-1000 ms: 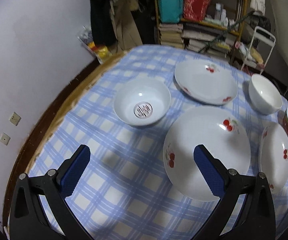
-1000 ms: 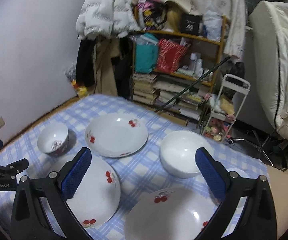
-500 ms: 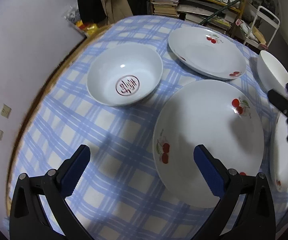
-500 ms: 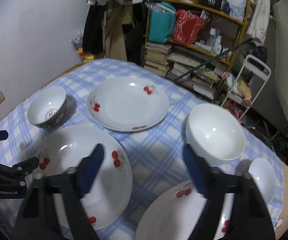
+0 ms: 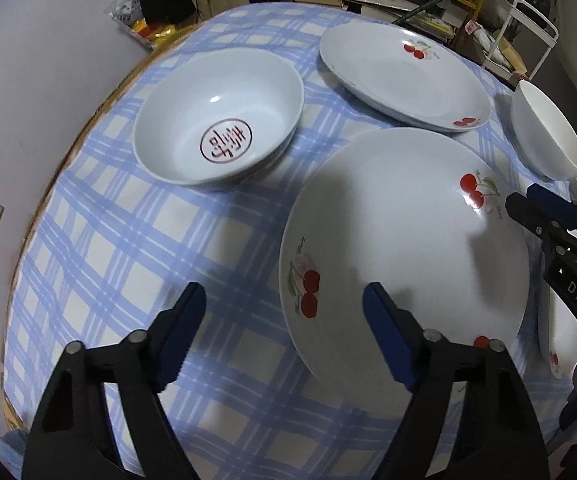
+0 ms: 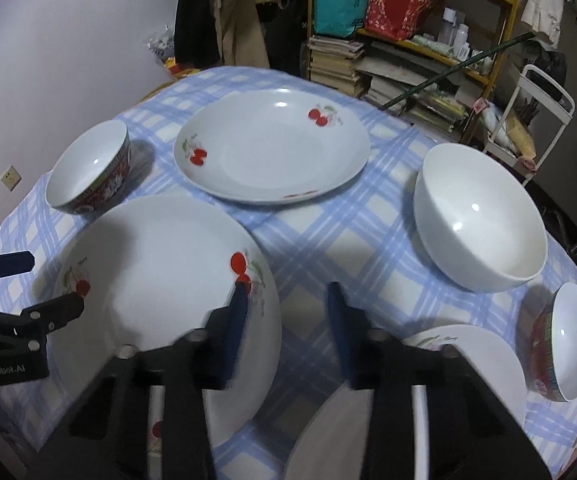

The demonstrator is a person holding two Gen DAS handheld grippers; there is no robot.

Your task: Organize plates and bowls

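Note:
A near cherry plate lies on the blue checked tablecloth; it also shows in the right wrist view. My left gripper is open, astride the plate's left rim. My right gripper is half closed but empty, astride the plate's right rim; one finger shows in the left view. A far cherry plate, a red-patterned bowl, a plain white bowl, a small patterned bowl and a third cherry plate lie around.
The bowl with a red seal inside sits at the table's left. A wall runs close along the left edge. Cluttered shelves and a white cart stand behind the table.
Both grippers have moved down and in toward the near cherry plate. The right gripper's fingers have narrowed a lot; the left's have narrowed a little.

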